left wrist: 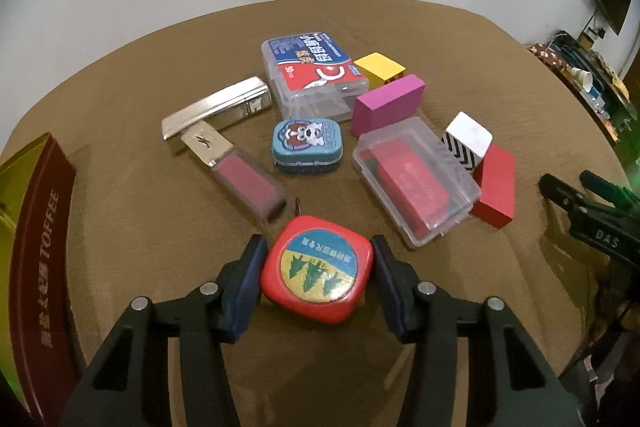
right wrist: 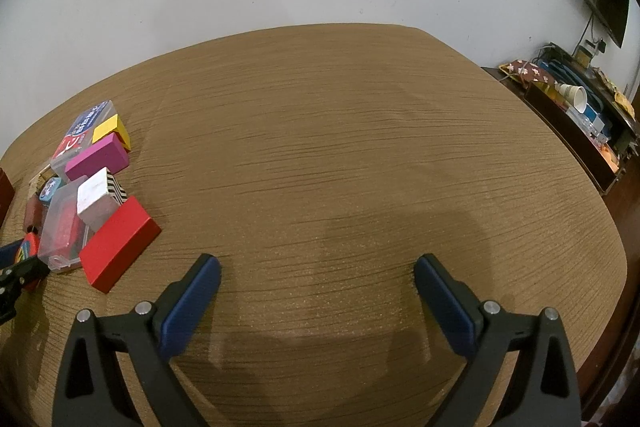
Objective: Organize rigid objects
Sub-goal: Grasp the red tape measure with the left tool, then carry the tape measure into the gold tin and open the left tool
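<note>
A red tape measure (left wrist: 318,269) with a tree sticker lies on the brown tablecloth (left wrist: 160,227). My left gripper (left wrist: 318,247) is shut on it, one blue pad against each side. Just beyond it lie a lip gloss box (left wrist: 236,171), a blue cartoon tin (left wrist: 307,146), a clear case with a red insert (left wrist: 416,183) and a red block (left wrist: 496,187). Farther back are a silver box (left wrist: 216,111), a clear floss box (left wrist: 312,75), a magenta block (left wrist: 388,103), a yellow block (left wrist: 379,67) and a white zebra-striped block (left wrist: 468,139). My right gripper (right wrist: 318,267) stands open over bare cloth.
A dark red toffee box (left wrist: 36,247) stands at the left edge of the table. The right gripper's view has the object cluster at its far left, with the red block (right wrist: 120,245) nearest. A cluttered sideboard (right wrist: 580,115) stands beyond the table's right edge.
</note>
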A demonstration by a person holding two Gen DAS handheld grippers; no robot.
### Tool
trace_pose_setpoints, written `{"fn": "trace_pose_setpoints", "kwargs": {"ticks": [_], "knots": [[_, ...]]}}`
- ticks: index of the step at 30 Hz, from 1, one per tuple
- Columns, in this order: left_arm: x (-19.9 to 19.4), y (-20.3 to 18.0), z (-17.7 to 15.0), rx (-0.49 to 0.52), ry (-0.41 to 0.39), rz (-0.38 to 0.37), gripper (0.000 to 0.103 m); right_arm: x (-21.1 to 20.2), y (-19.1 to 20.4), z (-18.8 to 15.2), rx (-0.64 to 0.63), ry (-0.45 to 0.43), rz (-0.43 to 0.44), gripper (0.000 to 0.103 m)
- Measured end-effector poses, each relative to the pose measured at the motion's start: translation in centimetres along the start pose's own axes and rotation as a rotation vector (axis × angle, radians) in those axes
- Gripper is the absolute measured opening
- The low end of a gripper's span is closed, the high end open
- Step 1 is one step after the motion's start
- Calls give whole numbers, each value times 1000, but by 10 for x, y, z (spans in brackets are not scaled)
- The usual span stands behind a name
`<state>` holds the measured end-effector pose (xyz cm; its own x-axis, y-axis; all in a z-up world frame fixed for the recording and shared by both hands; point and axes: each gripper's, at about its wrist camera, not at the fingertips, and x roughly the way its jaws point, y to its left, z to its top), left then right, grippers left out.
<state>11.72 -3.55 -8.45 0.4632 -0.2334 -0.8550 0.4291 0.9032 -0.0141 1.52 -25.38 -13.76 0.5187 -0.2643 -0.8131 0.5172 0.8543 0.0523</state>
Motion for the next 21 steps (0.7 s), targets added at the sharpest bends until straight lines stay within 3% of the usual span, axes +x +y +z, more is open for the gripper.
{"fn": "trace_pose_setpoints", "kwargs": {"ticks": [11,17,21], "knots": [[-18,9,-14,-32,-7,11,48,0,0,-1,0,-1,1,102],[-62,21,-2,-62,-65,64,48,-1,0,-1,-1,-1,1,102],[-101,53,6,-129,-106,126,48,-1,0,-2,-2,-2,1,102]]}}
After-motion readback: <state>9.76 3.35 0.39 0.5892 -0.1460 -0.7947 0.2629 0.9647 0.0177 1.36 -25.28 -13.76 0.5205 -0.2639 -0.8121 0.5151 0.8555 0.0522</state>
